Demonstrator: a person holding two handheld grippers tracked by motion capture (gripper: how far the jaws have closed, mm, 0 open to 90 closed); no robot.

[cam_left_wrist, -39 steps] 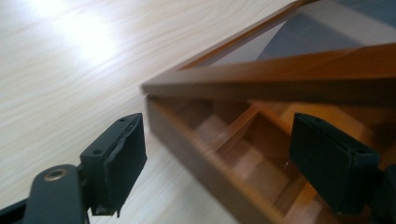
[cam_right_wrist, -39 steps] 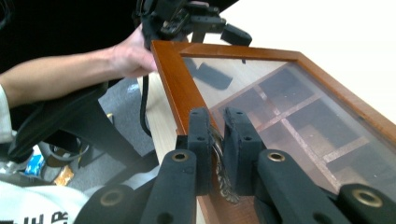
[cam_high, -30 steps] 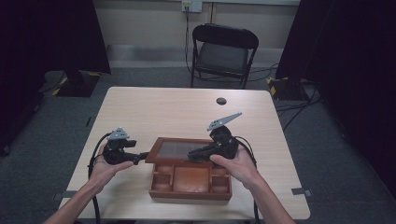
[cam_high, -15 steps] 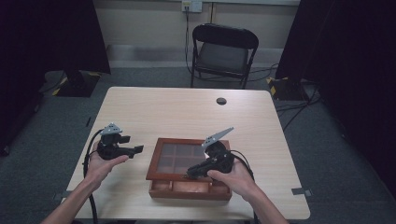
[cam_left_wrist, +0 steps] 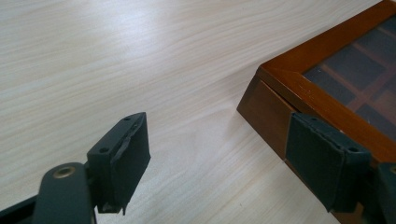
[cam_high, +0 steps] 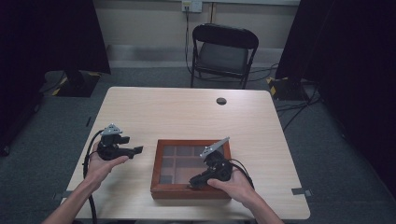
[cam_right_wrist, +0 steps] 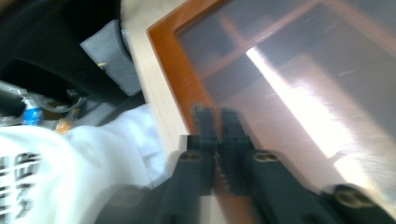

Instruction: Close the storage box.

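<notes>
A brown wooden box [cam_high: 191, 143] with a glass lid over several compartments lies flat near the table's front edge. My right gripper [cam_high: 193, 185] is shut, its tips down on the lid's front frame with nothing between them. In the right gripper view the two jaws [cam_right_wrist: 215, 117] meet over the box's wooden frame [cam_right_wrist: 172, 60]. My left gripper [cam_high: 137, 150] hovers open just left of the box and points at it. The left gripper view shows its pads [cam_left_wrist: 125, 154] wide apart [cam_left_wrist: 223, 154] above bare table, with the box's corner [cam_left_wrist: 280, 74] behind the right pad.
The pale wooden table [cam_high: 187, 112] has a small black round cap [cam_high: 221, 101] at the back. A black folding chair [cam_high: 224, 51] stands beyond the far edge. Cables trail from both grippers. A white shirt [cam_right_wrist: 70, 172] shows near the front edge.
The box's lid stood raised a second ago and now lies flat. My right gripper came down and toward the front with it. The left gripper has drawn slightly away to the left.
</notes>
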